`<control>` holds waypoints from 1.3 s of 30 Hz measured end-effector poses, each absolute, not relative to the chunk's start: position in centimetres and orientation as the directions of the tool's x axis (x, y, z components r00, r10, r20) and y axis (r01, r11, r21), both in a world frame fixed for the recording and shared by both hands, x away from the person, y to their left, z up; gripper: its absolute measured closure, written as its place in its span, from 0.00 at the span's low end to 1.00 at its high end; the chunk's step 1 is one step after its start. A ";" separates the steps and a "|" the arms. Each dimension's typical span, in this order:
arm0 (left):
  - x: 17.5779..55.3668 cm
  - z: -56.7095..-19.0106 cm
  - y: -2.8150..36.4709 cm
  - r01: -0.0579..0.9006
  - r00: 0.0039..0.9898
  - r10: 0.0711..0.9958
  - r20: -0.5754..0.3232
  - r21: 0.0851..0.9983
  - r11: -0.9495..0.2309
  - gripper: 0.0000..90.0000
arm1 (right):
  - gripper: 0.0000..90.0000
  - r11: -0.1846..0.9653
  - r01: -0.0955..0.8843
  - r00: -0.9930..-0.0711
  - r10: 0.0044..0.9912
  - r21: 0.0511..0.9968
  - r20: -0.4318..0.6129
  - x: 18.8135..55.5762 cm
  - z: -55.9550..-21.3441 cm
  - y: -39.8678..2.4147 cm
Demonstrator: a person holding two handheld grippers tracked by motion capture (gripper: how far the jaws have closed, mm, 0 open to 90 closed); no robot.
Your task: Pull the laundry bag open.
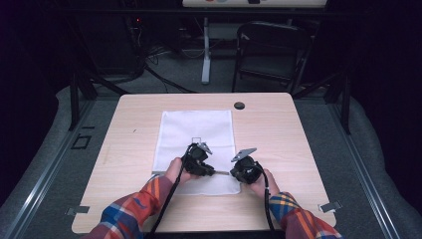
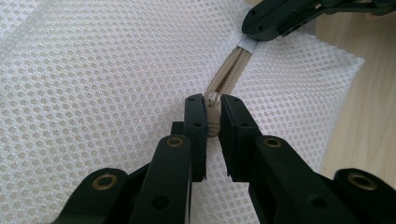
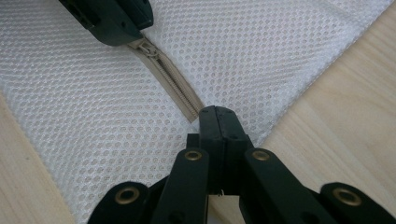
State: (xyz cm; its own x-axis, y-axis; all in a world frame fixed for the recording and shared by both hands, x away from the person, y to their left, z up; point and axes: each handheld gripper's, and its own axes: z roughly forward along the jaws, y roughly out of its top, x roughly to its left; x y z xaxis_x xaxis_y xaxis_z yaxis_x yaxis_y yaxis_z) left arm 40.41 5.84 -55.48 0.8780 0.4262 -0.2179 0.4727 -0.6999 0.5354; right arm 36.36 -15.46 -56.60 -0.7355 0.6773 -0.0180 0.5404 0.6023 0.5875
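A white mesh bag (image 1: 196, 129) lies flat on the wooden table (image 1: 278, 134), with a beige zipper (image 3: 170, 84) along its near edge. My left gripper (image 2: 213, 105) is shut on the zipper's pull (image 2: 213, 114), which stands between the pads. In the high view that left gripper (image 1: 213, 172) points right along the zipper. My right gripper (image 3: 217, 114) is pinched shut on the zipper's end, at a white tab (image 2: 247, 44), and the right gripper (image 1: 230, 173) faces the left one. A short open stretch of zipper (image 2: 229, 77) lies between them.
A black grommet (image 1: 239, 105) sits in the table near its far edge. Beyond the table stand a dark chair (image 1: 268, 50) and a white desk leg (image 1: 205, 50). Bare wood (image 3: 336, 112) lies to the right of the bag.
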 end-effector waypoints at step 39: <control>39.9 -56.0 5.0 0.483 0.869 0.458 -0.188 0.525 -0.701 0.90 | 1.00 0.601 0.540 -0.735 0.678 0.590 -0.018 36.3 -56.6 -15.4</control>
